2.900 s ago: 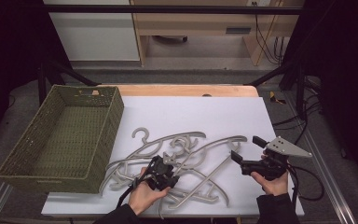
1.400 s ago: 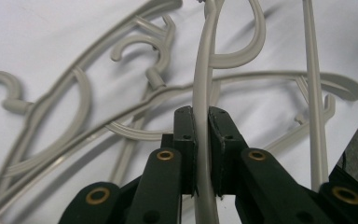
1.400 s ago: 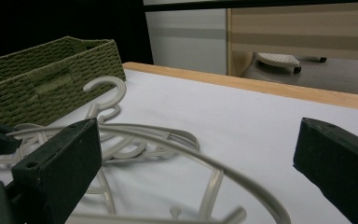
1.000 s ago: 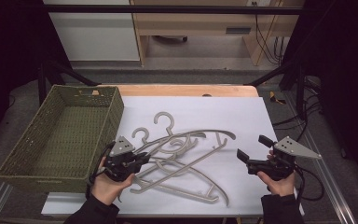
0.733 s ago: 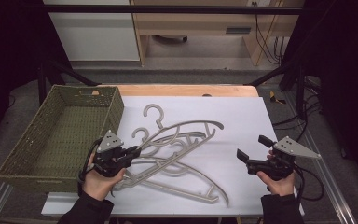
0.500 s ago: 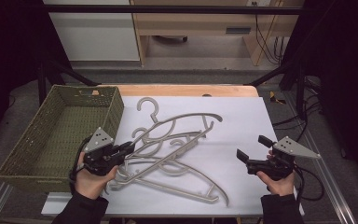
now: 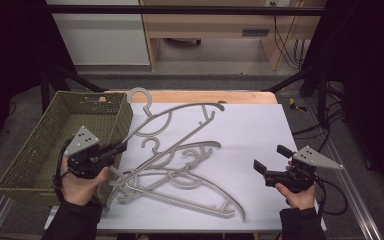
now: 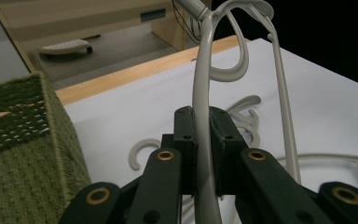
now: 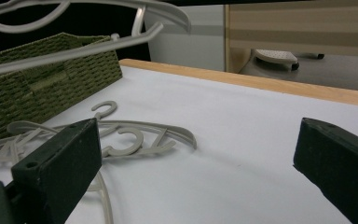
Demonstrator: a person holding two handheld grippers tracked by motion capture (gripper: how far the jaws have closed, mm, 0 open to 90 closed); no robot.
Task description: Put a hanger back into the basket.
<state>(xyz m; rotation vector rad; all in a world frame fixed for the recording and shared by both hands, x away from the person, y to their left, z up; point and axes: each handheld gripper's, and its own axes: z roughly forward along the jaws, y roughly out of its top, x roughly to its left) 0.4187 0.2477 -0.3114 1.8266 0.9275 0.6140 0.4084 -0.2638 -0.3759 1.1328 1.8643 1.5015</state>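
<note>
My left gripper (image 7: 120, 148) is shut on a grey plastic hanger (image 7: 187, 106) beside the green woven basket's (image 7: 45, 150) right wall. The hanger is lifted and tilted, its hook (image 7: 140, 90) up near the basket's far right corner. In the left gripper view the pads (image 8: 186, 140) pinch the hanger's thin rod (image 8: 200, 93). Several more grey hangers (image 7: 180, 175) lie tangled on the white table (image 7: 260, 125). My right gripper (image 7: 271, 157) stands open near the table's right front, nothing between its jaws; in its view (image 9: 196, 154) the lifted hanger (image 9: 74, 50) crosses overhead.
The basket (image 9: 37, 79) stands at the table's left edge, its inside open at the top. A wooden strip (image 7: 220, 96) runs along the far edge of the table. Cables and a wooden cabinet lie beyond it on the floor.
My left gripper has carried the hanger leftward and upward, from the hanger pile to the basket's right wall. The hook has swung toward the basket's far corner. The right gripper has stayed put.
</note>
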